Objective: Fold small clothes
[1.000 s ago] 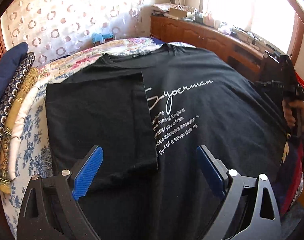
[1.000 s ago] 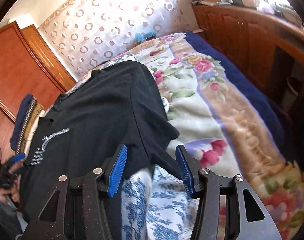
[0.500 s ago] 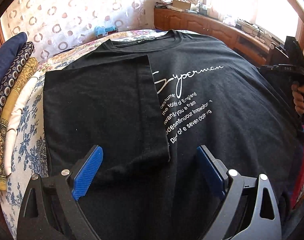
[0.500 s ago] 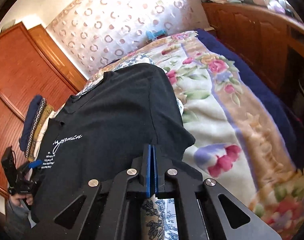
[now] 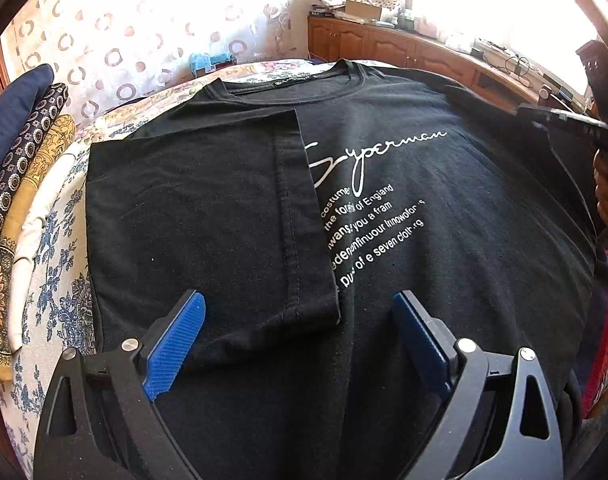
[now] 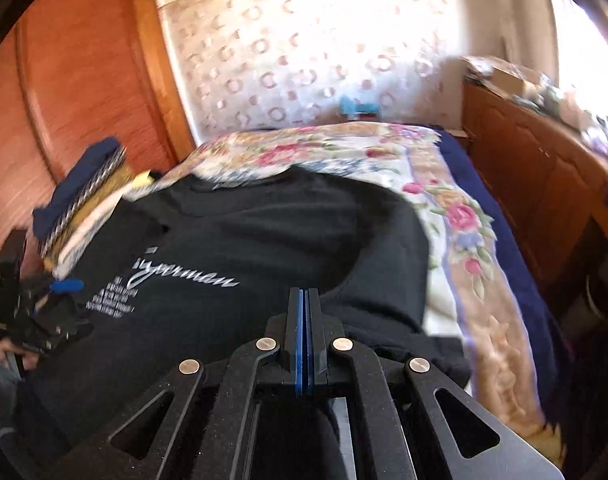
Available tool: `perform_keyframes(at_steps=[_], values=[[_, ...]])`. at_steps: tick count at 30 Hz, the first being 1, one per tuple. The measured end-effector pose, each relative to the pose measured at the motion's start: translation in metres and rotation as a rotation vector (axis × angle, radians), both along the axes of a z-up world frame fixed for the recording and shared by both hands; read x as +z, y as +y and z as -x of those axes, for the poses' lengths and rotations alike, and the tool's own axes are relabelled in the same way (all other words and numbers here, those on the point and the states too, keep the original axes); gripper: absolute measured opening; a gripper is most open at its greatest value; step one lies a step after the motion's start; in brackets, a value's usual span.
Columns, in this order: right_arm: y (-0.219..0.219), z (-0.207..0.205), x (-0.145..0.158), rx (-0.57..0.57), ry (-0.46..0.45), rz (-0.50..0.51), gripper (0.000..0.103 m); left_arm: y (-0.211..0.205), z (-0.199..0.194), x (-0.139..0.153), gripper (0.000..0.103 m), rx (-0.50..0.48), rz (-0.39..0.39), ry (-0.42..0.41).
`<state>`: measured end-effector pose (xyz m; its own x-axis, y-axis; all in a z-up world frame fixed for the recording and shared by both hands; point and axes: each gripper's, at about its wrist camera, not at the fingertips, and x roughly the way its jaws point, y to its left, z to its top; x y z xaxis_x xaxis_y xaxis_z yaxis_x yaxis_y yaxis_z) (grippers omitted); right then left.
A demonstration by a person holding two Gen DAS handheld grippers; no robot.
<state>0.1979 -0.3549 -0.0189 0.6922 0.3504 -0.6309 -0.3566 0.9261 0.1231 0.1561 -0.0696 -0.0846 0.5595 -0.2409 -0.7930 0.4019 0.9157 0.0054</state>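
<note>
On the bed [image 6: 456,208], over a floral bedspread [image 5: 51,264]: one black T-shirt [image 5: 444,264], front up, white lettering showing, collar at the far end. Left side panel and sleeve already folded inward across the chest, edge covering the start of the print. Right side not yet flat-folded; in the right wrist view, cloth there raised into a hump near the jaws, apparently lifted for the matching fold. Remaining, by judgement: right-side fold, then lengthwise fold from hem toward collar. Left gripper [image 5: 299,340]: jaws wide apart, nothing between the pads, poised above the near hem with the folded panel's lower corner lying between and just beyond them. Right gripper [image 6: 304,340]: jaws pressed fully together at the shirt's right edge; thin layer of black cloth apparently pinched, the contact itself hidden. Stack of folded fabrics [image 5: 19,184] at far left, apart from the shirt.
</note>
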Motion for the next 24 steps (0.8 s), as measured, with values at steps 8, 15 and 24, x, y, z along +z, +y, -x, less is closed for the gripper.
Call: perform_keyframes(at_steps=[8, 15, 24], values=[[0.005, -0.008, -0.048, 0.018, 0.095, 0.053, 0.001, -0.001, 0.000, -0.001, 0.096, -0.003, -0.001, 0.001], [-0.017, 0.005, -0.018, -0.046, 0.019, 0.018, 0.033, -0.001, -0.001, -0.001, 0.096, -0.003, -0.001, 0.002], [-0.080, -0.022, -0.054, -0.251, 0.144, -0.072, 0.051, -0.002, -0.003, -0.002, 0.098, -0.009, -0.002, 0.004]])
